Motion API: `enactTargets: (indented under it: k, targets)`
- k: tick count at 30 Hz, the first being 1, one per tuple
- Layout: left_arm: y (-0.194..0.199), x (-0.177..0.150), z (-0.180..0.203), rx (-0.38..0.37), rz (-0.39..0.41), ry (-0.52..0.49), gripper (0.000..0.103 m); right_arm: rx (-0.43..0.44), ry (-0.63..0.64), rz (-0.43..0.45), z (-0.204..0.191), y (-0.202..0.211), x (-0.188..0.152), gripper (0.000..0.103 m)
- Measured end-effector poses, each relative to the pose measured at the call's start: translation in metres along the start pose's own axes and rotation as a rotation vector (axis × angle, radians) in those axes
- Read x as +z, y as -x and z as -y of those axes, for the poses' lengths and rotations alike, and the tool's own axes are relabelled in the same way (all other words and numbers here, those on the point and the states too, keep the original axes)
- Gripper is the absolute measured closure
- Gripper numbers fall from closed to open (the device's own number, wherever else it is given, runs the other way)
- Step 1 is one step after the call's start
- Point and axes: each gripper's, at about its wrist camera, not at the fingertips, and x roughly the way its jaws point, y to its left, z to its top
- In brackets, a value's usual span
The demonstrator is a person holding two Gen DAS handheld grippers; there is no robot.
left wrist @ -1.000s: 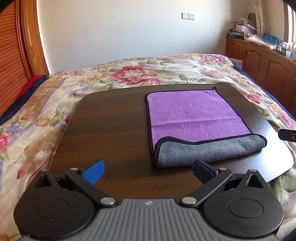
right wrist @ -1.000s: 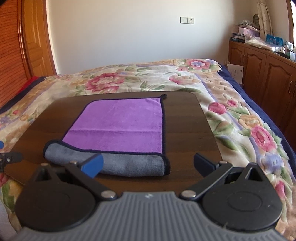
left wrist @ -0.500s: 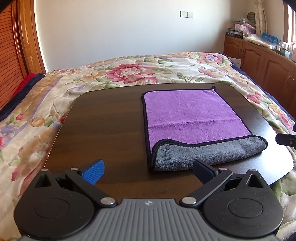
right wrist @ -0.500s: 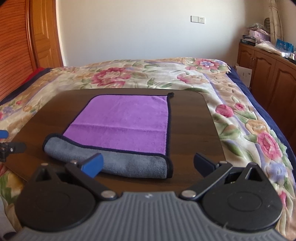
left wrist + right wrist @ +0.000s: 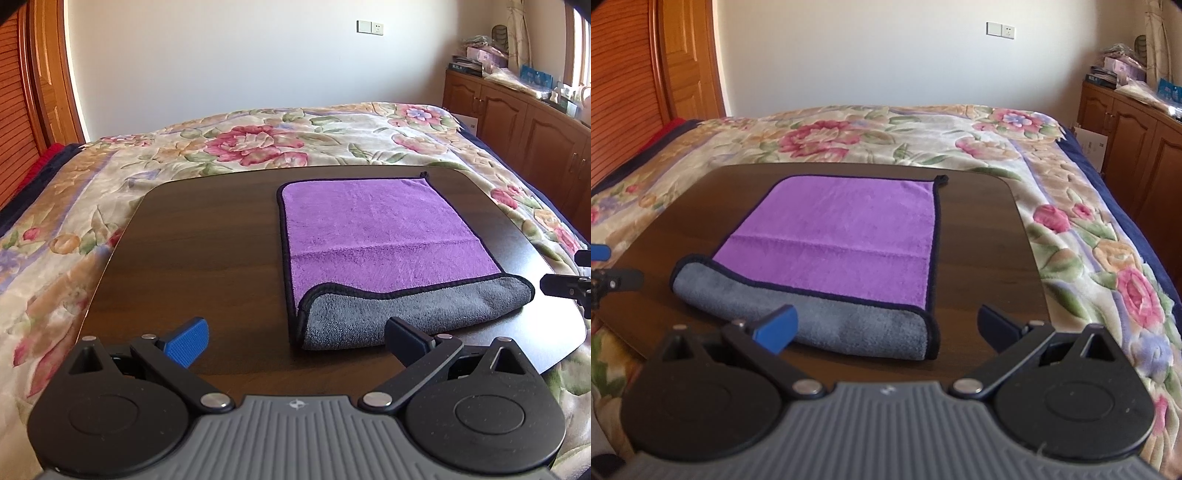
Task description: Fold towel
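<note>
A purple towel [image 5: 380, 225] with a grey underside and dark trim lies flat on a dark wooden table [image 5: 207, 251]. Its near edge is rolled over, showing a grey strip [image 5: 413, 306]. It also shows in the right wrist view [image 5: 846, 236], with the grey strip [image 5: 827, 314] nearest. My left gripper [image 5: 295, 338] is open and empty at the table's near edge, in front of the towel's near left corner. My right gripper [image 5: 886, 326] is open and empty, in front of the towel's near right corner [image 5: 929, 336].
The table sits on a bed with a floral cover [image 5: 258, 140]. Wooden cabinets [image 5: 517, 122] with clutter on top stand along the right wall. A wooden door [image 5: 646, 74] is at the left. The other gripper's tip shows at each view's edge [image 5: 565, 284] [image 5: 613, 280].
Both grippers have shifted a little; the towel appears slightly further left in the left view and further right in the right view. The towel itself has not moved. Both stay open.
</note>
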Motion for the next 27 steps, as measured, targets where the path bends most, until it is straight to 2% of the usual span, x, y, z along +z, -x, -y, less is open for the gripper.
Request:
enactTargets:
  k: [9,13,15,17,27]
  targets:
    - [-0.009,0.003,-0.001,-0.038,-0.015,0.007,0.009,0.016,0.009,-0.014,0.005,-0.006,0.004,0.000]
    - [-0.014,0.004,-0.001,-0.041,-0.027,-0.002,0.015,0.025,0.010,-0.022,0.007,-0.011,0.006,0.001]
    - [-0.016,0.004,-0.001,-0.047,-0.031,-0.002,0.016,0.030,0.016,-0.030,0.008,-0.013,0.007,0.008]
    - [-0.019,0.005,-0.002,-0.055,-0.036,-0.002,0.018,0.033,0.021,-0.037,0.010,-0.016,0.008,0.010]
    - [-0.037,0.010,-0.003,-0.081,-0.069,-0.008,0.025,0.044,0.020,-0.071,0.018,-0.031,0.012,0.017]
